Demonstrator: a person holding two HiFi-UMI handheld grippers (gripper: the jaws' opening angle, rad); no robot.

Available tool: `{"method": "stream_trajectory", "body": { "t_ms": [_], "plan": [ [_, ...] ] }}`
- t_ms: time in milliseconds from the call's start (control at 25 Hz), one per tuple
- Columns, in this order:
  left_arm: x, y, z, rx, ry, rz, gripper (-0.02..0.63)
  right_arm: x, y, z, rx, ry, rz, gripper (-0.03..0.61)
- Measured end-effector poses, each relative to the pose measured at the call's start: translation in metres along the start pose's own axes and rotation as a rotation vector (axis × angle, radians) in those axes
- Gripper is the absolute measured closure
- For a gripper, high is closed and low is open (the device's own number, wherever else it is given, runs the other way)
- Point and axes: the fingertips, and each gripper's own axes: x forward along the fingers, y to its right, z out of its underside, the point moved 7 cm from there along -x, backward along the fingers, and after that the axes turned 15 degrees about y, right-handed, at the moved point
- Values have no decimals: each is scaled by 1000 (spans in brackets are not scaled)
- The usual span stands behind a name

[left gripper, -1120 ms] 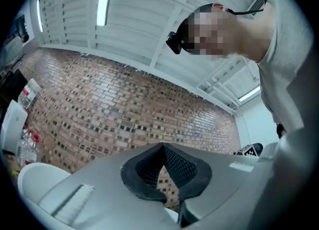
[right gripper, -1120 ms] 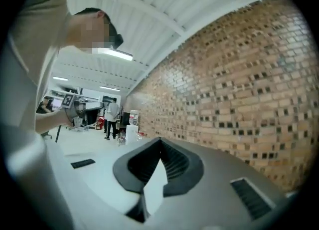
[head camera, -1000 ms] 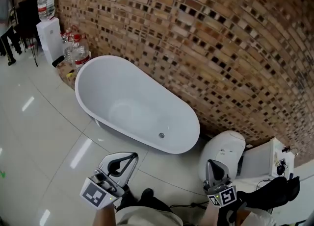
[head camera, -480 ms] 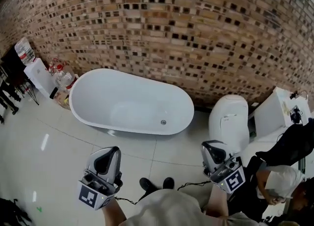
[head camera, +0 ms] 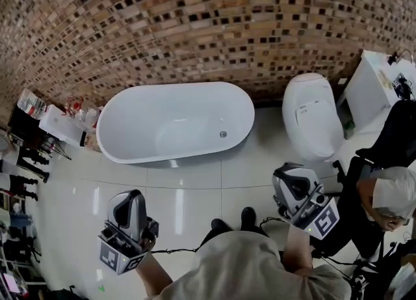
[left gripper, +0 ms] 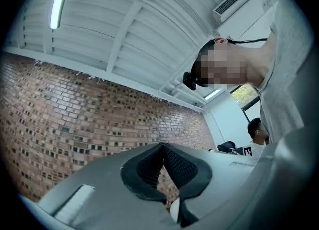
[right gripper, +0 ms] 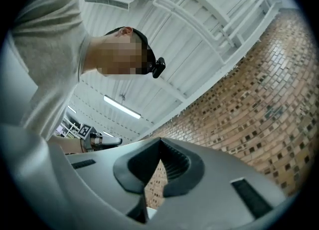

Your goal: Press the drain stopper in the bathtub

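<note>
The left gripper (head camera: 128, 206) has its jaws together: in the left gripper view (left gripper: 162, 146) the black pads (left gripper: 144, 169) meet at their tips with nothing held, and only brick wall (left gripper: 75, 119) shows through the gap lower down. The right gripper (head camera: 292, 185) is the same. In the right gripper view (right gripper: 159, 141) its ribbed pads (right gripper: 177, 166) touch at the tip around an empty notch. Both grippers are tilted upward, so their cameras take in the white slatted ceiling (left gripper: 129, 29) and the wearer's upper body rather than the floor.

In the head view both grippers are held over the glossy white tiled floor (head camera: 188, 181), well short of the white oval bathtub (head camera: 130, 120). The left one is out from the tub's left half, the right one beyond its right end. The person's dark shoes (head camera: 248, 214) stand on the tiles between the grippers, on the near side of the tub.

The drain stopper (head camera: 223, 134) is a small round metal disc on the tub's floor, close to its right end, and neither gripper touches it. The tub is empty and lies lengthwise along the foot of the brown brick wall (head camera: 195, 25).

Just beyond the tub's right end stands a white toilet (head camera: 312, 116) with its lid down, and past that a white cabinet (head camera: 377, 87). Off the tub's left end, a cluster of clear water bottles (head camera: 78, 113) sits beside a white dispenser (head camera: 57, 125). A second person in a white cap (head camera: 393, 191) sits to the right, well apart from the tub.
</note>
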Motion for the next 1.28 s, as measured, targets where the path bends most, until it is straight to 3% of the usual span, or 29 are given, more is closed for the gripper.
{"method": "stream_trajectory", "body": {
  "t_ms": [120, 520, 760, 1000, 1280],
  "plan": [
    [19, 1, -2, -3, 10, 69, 620, -7, -6, -14, -13, 65, 18, 565],
    [26, 9, 5, 6, 86, 247, 620, -16, -39, -41, -113, 104, 78, 565],
    [-20, -16, -10, -27, 224, 210, 620, 21, -74, -46, -156, 99, -36, 565],
    [-57, -49, -30, -22, 254, 135, 620, 67, -104, -33, -165, 47, -125, 563],
    [-84, -58, -36, -20, 302, 77, 620, 92, -124, -27, -188, -22, -208, 565]
  ]
}}
